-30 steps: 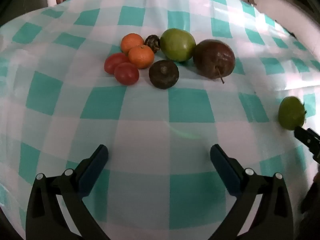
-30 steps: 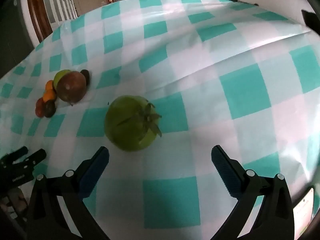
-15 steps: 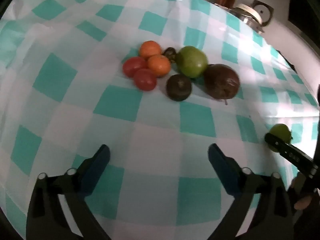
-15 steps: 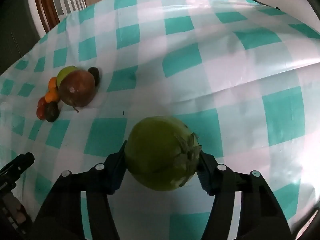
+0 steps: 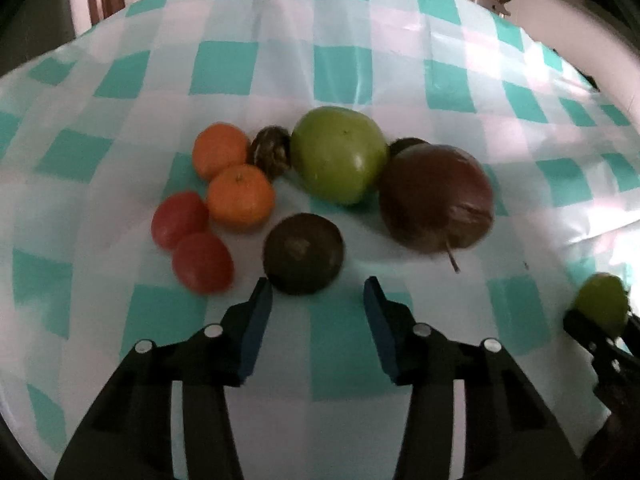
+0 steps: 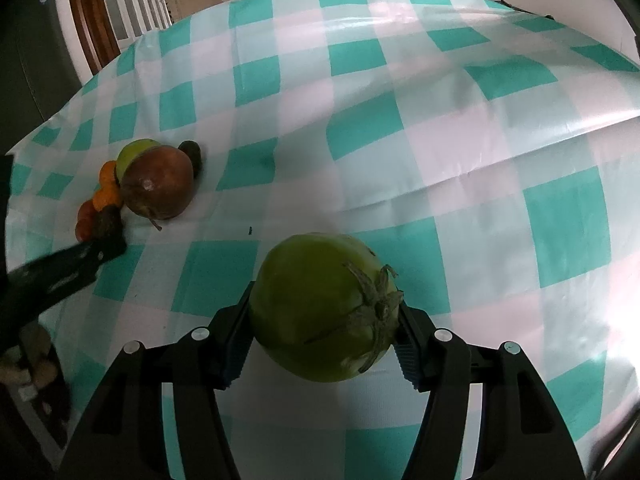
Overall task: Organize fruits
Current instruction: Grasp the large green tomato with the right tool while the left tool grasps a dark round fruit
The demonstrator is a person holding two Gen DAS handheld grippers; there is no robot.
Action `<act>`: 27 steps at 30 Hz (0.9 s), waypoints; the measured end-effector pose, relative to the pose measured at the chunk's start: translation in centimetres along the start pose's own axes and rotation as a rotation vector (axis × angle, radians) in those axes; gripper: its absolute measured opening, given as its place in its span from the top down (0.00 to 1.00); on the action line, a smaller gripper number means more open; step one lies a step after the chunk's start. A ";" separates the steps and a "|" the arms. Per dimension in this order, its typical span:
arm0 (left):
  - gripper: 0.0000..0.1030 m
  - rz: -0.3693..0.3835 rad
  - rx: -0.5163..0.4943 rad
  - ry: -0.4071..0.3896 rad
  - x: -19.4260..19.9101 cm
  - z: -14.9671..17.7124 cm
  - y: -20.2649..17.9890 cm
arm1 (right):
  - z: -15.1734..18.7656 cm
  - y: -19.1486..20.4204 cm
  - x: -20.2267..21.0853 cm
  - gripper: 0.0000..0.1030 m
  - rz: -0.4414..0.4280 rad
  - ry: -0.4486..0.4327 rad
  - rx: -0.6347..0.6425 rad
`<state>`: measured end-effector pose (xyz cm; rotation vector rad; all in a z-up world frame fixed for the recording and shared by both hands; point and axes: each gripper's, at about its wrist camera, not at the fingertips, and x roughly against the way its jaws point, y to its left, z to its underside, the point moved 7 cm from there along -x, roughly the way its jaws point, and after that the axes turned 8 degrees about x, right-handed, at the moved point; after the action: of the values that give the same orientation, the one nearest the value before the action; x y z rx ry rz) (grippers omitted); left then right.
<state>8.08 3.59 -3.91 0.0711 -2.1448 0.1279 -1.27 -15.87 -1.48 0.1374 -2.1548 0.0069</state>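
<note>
R tool [image 6: 322,340] clamps green tomato [image 6: 326,312]; L tool [image 5: 318,300] spread apart, just short of dark fruit [image 5: 303,258].

Bare cloth [image 6: 460,168] beyond fruit cluster [image 6: 156,188]

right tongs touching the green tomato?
Touching. The right wrist view shows both fingers of the right tongs pressed against opposite sides of the green tomato, with no gap visible.
</note>
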 end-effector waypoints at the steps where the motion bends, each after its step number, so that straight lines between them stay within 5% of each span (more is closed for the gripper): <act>1: 0.61 -0.004 -0.008 0.004 -0.5 -0.6 -0.1 | 0.0 0.0 0.0 0.41 -0.002 0.000 0.001; 11: 0.64 0.036 -0.041 -0.090 -0.3 -2.0 -1.9 | 0.0 -0.1 -0.1 0.41 -0.019 -0.003 -0.003; 15: 0.36 0.026 -0.035 -0.091 0.9 -0.4 -0.9 | 0.0 -0.1 -0.1 0.41 -0.016 -0.001 0.000; 17: 0.33 0.008 -0.031 -0.091 1.1 -0.1 -0.9 | -0.1 0.0 -0.1 0.41 -0.014 -0.001 0.002; 20: 0.37 -0.006 -0.055 -0.067 0.2 -0.2 -1.2 | -0.1 0.0 0.0 0.41 -0.014 0.000 0.003; 21: 0.56 -0.007 -0.053 -0.053 -0.1 0.1 -1.3 | -0.1 0.0 0.0 0.41 -0.015 0.000 0.002; 22: 0.59 -0.011 -0.065 -0.048 -0.3 0.3 -1.5 | -0.1 0.0 0.0 0.41 -0.015 -0.001 0.002; 27: 0.59 -0.035 -0.089 -0.089 0.6 1.2 -2.2 | -0.1 -0.1 -0.1 0.41 -0.027 -0.002 -0.007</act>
<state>7.00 1.25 -3.94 0.0635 -2.2344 0.0092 -1.09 -15.95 -1.50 0.1626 -2.1550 -0.0171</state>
